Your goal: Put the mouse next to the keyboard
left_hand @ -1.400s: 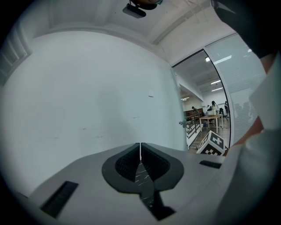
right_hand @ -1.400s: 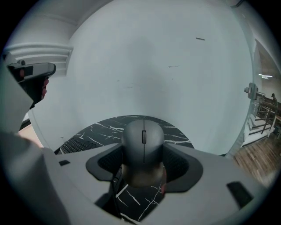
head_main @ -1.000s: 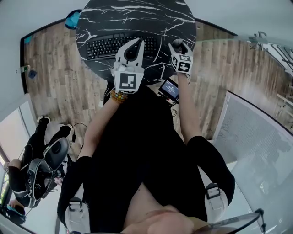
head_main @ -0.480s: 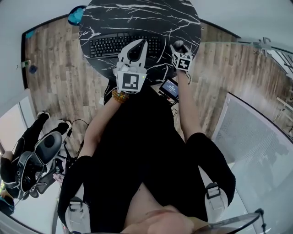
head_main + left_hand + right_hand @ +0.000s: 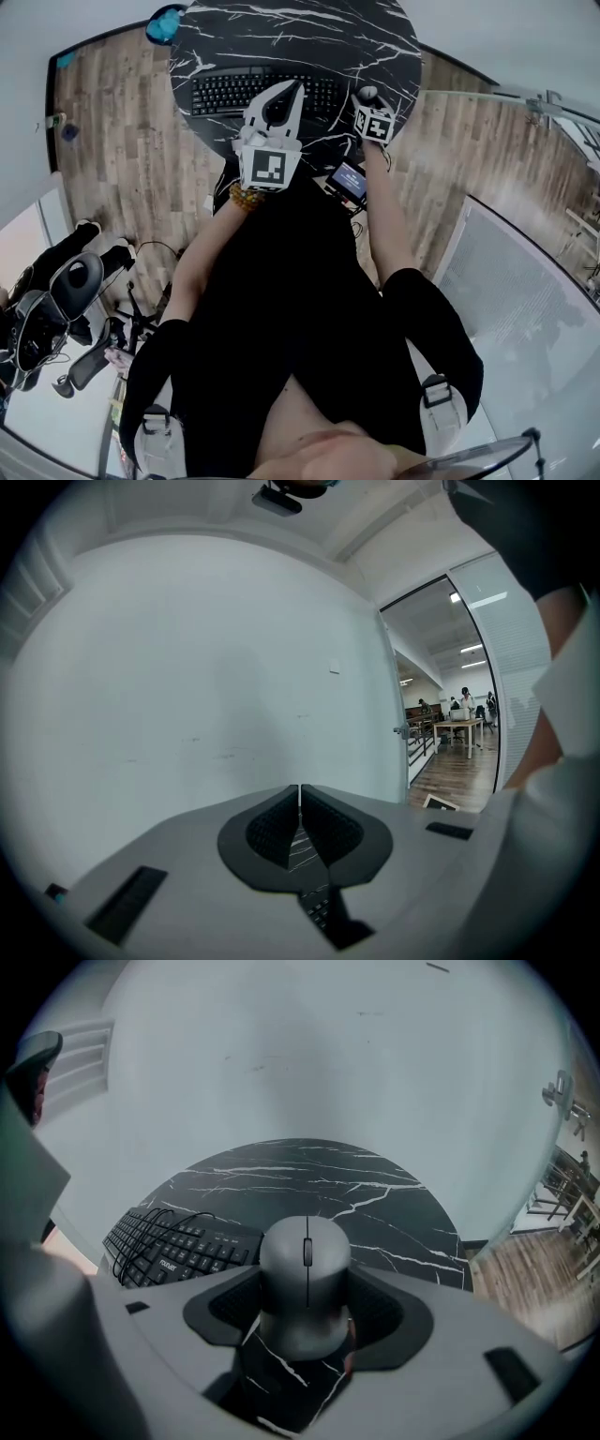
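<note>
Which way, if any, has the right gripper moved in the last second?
Yes, slightly left: in the head view the right gripper, holding the mouse, sits closer to the keyboard than before.

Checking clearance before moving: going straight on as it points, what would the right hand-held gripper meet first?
Carrying the mouse, it likely meets bare marble tabletop, though depth is unclear; held level, maybe the wall instead. The keyboard lies left of that line.
</note>
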A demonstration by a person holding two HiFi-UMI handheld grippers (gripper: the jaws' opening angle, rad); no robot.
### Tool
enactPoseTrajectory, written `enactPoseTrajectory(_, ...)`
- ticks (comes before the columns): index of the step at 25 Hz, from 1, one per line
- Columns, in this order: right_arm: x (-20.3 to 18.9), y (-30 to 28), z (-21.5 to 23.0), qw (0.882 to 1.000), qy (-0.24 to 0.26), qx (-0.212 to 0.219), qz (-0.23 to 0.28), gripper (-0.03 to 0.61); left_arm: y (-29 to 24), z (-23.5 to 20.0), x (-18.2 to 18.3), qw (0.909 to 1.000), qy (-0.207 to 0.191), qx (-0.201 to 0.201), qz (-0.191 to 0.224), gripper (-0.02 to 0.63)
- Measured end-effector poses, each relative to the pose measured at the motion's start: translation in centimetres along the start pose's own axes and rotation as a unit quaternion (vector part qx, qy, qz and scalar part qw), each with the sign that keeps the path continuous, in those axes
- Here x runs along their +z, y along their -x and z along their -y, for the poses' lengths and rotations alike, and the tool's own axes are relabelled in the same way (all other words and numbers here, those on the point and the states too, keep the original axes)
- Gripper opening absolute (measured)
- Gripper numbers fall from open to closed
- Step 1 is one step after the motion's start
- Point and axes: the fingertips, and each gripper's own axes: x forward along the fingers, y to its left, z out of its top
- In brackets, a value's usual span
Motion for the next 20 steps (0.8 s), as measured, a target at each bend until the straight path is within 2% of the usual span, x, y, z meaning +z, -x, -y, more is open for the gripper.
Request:
enactPoseTrajectory(14, -0.9, -1.9, 0.0, 0.999, -0.023, -0.016, -0.040, 0.285, 0.2, -3.0, -0.7, 0.9998, 0.010, 0.014, -0.006, 0.020)
enactPoseTrajectory(20, -1.7, -2.5, 0.5, 0.996, -0.057, -0.025, -0.062, 0.285, 0.0, -3.5, -1.0, 0.9998, 0.014, 0.013, -0.009, 0.020)
